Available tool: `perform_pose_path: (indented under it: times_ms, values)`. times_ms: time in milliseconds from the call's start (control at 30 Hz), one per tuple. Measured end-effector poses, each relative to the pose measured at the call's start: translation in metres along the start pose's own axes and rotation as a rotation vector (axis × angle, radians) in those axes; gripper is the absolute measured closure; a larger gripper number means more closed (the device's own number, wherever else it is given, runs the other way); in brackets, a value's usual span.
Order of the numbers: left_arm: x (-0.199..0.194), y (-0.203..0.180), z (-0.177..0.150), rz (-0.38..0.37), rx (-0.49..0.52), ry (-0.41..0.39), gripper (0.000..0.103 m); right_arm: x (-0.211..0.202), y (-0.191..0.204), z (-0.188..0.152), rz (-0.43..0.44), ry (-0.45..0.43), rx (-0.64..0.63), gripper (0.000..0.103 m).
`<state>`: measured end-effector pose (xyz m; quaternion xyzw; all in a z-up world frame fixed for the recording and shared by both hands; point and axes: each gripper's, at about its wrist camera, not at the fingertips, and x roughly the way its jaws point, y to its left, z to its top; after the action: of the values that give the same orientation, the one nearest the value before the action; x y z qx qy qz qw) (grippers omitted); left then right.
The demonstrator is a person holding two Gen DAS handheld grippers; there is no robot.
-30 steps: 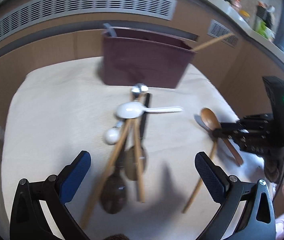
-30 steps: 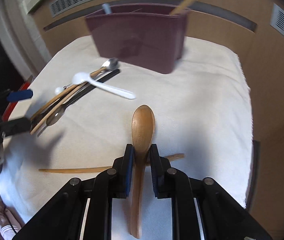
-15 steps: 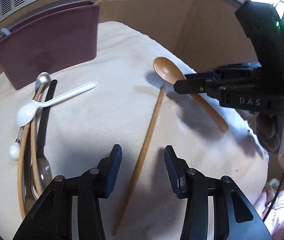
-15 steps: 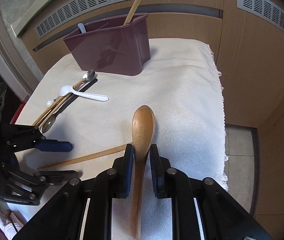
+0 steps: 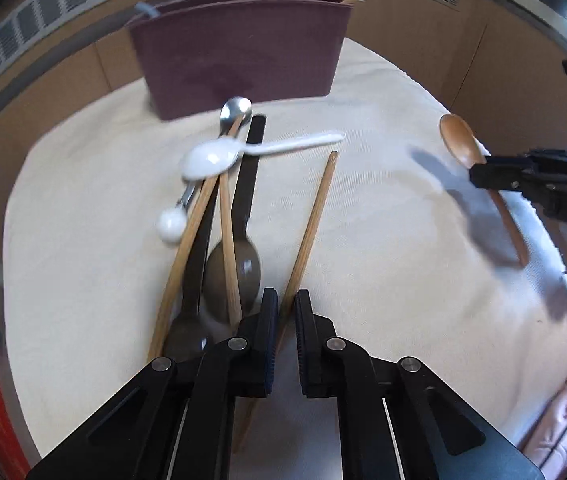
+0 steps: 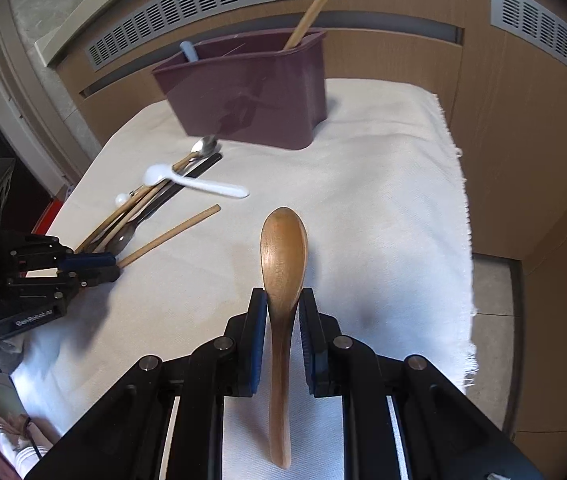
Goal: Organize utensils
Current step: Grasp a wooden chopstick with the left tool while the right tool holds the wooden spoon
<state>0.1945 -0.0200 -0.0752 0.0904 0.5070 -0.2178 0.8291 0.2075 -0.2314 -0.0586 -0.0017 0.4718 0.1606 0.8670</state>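
My left gripper (image 5: 284, 300) is shut on a single wooden chopstick (image 5: 313, 216), which points toward the maroon utensil holder (image 5: 239, 48). It shows in the right wrist view (image 6: 95, 266) at the left, with the chopstick (image 6: 171, 234). My right gripper (image 6: 282, 300) is shut on a brown wooden spoon (image 6: 283, 248), held above the cloth; it shows in the left wrist view (image 5: 479, 170) with the spoon (image 5: 457, 140). A pile of utensils lies left of the chopstick: a white spoon (image 5: 219, 156), a metal spoon (image 5: 235, 110), dark spoons (image 5: 235, 268) and wooden chopsticks (image 5: 191, 232).
A cream cloth (image 6: 383, 168) covers the table, its edge at the right. The holder (image 6: 251, 92) stands at the back with a chopstick (image 6: 319, 0) and a blue handle (image 6: 189, 50) in it. Wooden wall panels with vents rise behind.
My left gripper has closed on the single chopstick and swung to face the holder. My right gripper still holds the wooden spoon, now closer to the holder.
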Motion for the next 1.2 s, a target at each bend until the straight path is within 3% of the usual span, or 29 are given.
perform_pose_path:
  times_ms: [100,200,533,667,767,867,933,1000,1100,1200]
  values:
    - [-0.004,-0.004,-0.009,-0.050,0.013,0.033,0.094,0.007,0.010,-0.004,0.010,0.015,-0.022,0.088]
    - [-0.002,-0.013,-0.008,-0.050,0.020,0.055,0.091,0.011,0.015,-0.006,0.011,0.024,-0.028,0.088]
    - [0.029,-0.025,0.050,-0.058,0.067,0.087,0.091,0.001,0.009,-0.017,-0.039,-0.011,-0.029,0.085]
    - [0.037,-0.019,0.064,-0.134,0.034,0.140,0.079,0.002,0.005,-0.020,-0.060,-0.015,-0.024,0.079]
    - [0.036,-0.024,0.062,-0.107,0.072,0.134,0.078,0.004,0.004,-0.020,-0.077,-0.018,-0.018,0.074]
    - [0.033,-0.037,0.056,-0.033,0.127,0.088,0.083,0.005,0.006,-0.015,-0.105,-0.022,-0.012,0.066]
    - [0.030,-0.037,0.053,-0.036,0.111,0.057,0.095,0.007,0.010,-0.008,-0.110,-0.021,-0.006,0.059]
    - [0.025,-0.030,0.050,-0.034,0.053,0.010,0.095,0.009,0.016,-0.003,-0.119,-0.013,-0.005,0.054]
    - [-0.002,-0.013,0.040,0.026,-0.061,-0.158,0.095,0.017,0.022,0.001,-0.164,0.002,-0.019,0.048]
    - [-0.028,0.011,0.027,-0.010,-0.226,-0.276,0.095,0.030,0.024,0.004,-0.171,0.043,-0.024,0.048]
